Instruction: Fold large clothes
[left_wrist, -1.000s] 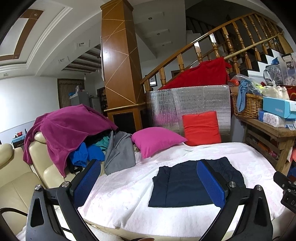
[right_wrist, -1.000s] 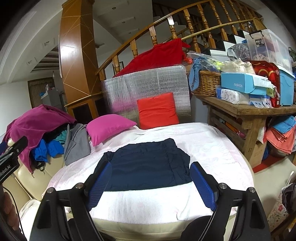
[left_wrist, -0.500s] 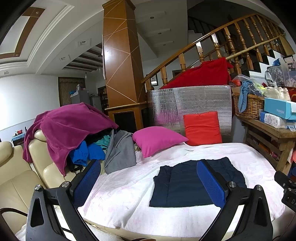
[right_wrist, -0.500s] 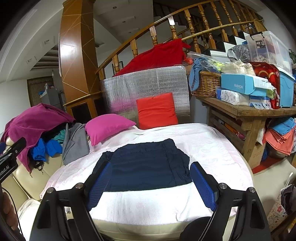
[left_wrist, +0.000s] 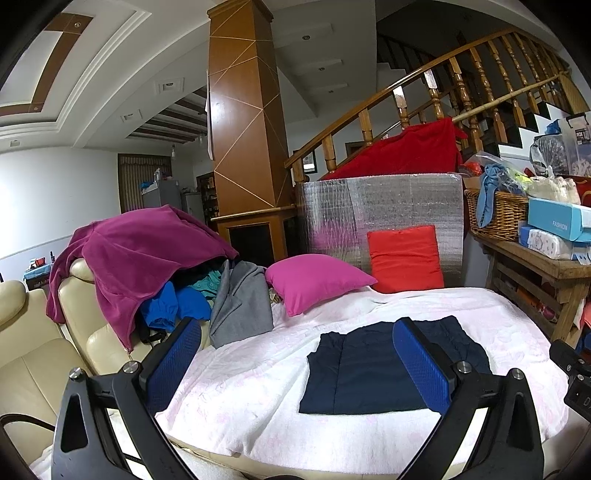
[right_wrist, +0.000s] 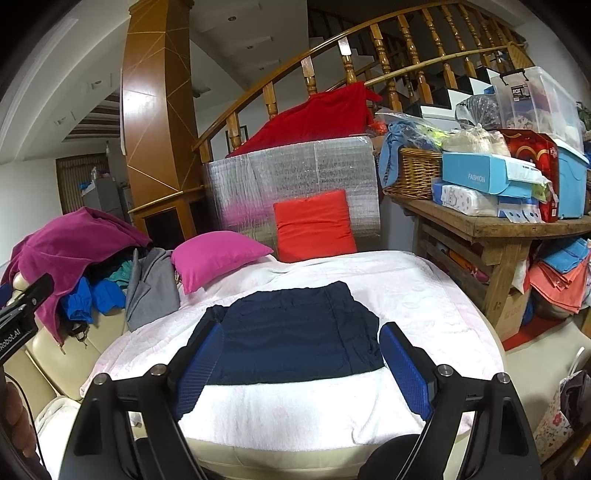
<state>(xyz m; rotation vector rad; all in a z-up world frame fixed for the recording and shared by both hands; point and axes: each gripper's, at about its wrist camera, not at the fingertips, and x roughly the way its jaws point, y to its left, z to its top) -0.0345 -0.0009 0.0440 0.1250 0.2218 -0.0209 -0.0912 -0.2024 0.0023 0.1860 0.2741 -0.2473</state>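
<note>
A dark navy garment lies folded flat in a rectangle on the white blanket that covers the bed. My left gripper hovers open in front of the bed, to the left of the garment, its blue pads wide apart with nothing between them. My right gripper is open too, held short of the garment's near edge and not touching it. At the left, a heap of clothes sits on the cream sofa, with a magenta garment on top and blue and grey pieces under it.
A pink pillow and a red cushion lie at the bed's far side before a silver foil panel. A wooden table at the right carries a wicker basket, boxes and a bin. A wooden pillar and staircase stand behind.
</note>
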